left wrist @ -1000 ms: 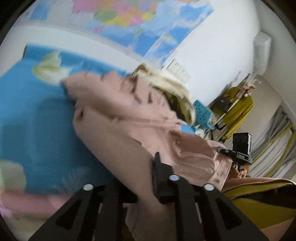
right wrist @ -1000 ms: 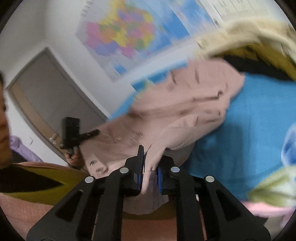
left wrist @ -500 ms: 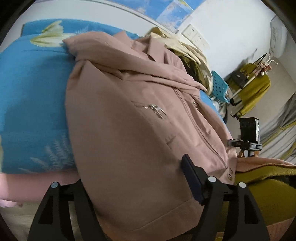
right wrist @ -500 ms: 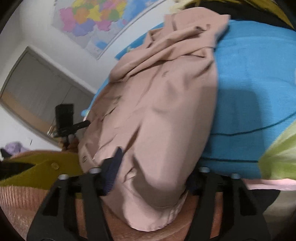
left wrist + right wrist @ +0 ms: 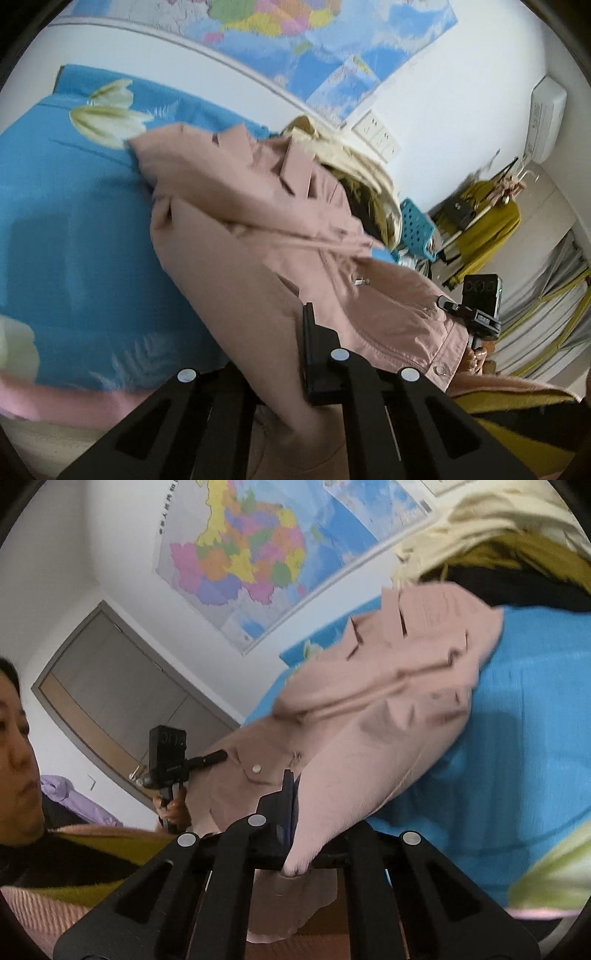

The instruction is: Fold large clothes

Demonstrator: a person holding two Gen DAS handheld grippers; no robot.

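Pink woven fabric of a large zip-front jacket (image 5: 258, 236) lies across the blue flower-printed bedsheet (image 5: 74, 229), collar end toward the far edge of the bed by the cream and olive clothes pile (image 5: 354, 173), hem end drawn over the near edge. Left gripper (image 5: 291, 354): jaws have just been closing and now pinch a ridge of the jacket near the hem. Right gripper (image 5: 295, 812): jaws likewise have just been closing, now clamped on a fold of the same jacket at the opposite side of the hem. Both holds look shallow, taken close to the cloth edge. Judgement: the step in hand is lifting the hem with both grippers to carry it toward the collar. To do it well, raise both hands together and level so the hem stays straight, keep light tension between the two grips so the panel does not sag or bunch, and carry it far enough for the hem to meet the shoulders. Risk: a thin bite may slip; the zip and snap buttons (image 5: 439, 369) add weight on one side and could skew the fold.
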